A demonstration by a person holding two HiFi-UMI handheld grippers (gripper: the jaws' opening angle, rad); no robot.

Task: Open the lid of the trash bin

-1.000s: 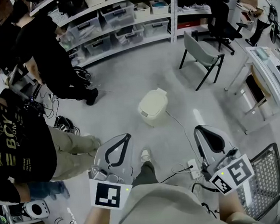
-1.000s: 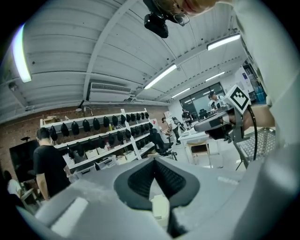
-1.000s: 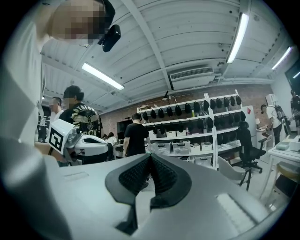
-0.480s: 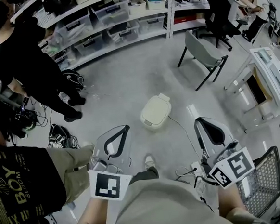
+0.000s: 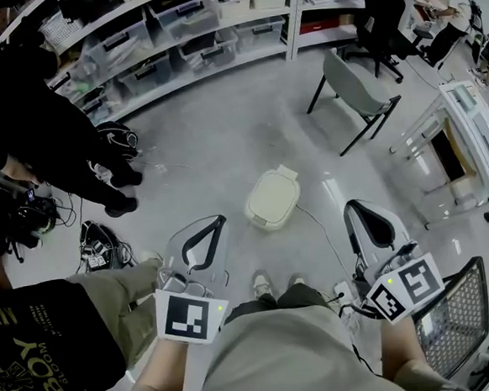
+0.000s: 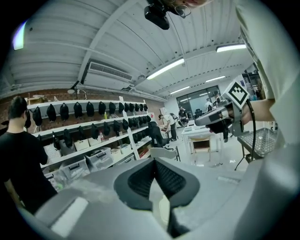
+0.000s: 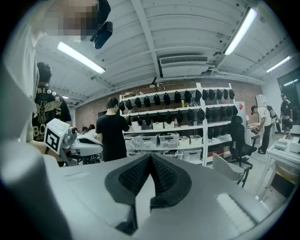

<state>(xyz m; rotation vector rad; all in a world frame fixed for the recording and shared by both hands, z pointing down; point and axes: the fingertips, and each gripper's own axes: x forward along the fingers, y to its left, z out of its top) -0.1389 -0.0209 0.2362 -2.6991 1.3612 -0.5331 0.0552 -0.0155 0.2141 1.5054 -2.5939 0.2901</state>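
1. Floor: a bare grey surface. The task's thing stands on it, in the open.
2. Trash bin: cream and low, at 12 o'clock from the person and well apart from both tools.
3. Left hand-held gripper: held at 7 o'clock of the bin. Its own view shows the jaws closed tip to tip, with nothing between them.
4. Right hand-held gripper: held at 4 o'clock of the bin. Its jaws likewise meet at the tips and carry nothing.
5. Lid: lies flat and closed on the bin, with a small tab at its 1 o'clock edge. Judged step: the approach, with opening not yet begun. The next move calls for stepping closer, lowering one tool to the lid's edge, parting its jaws to catch that edge, and then lifting.
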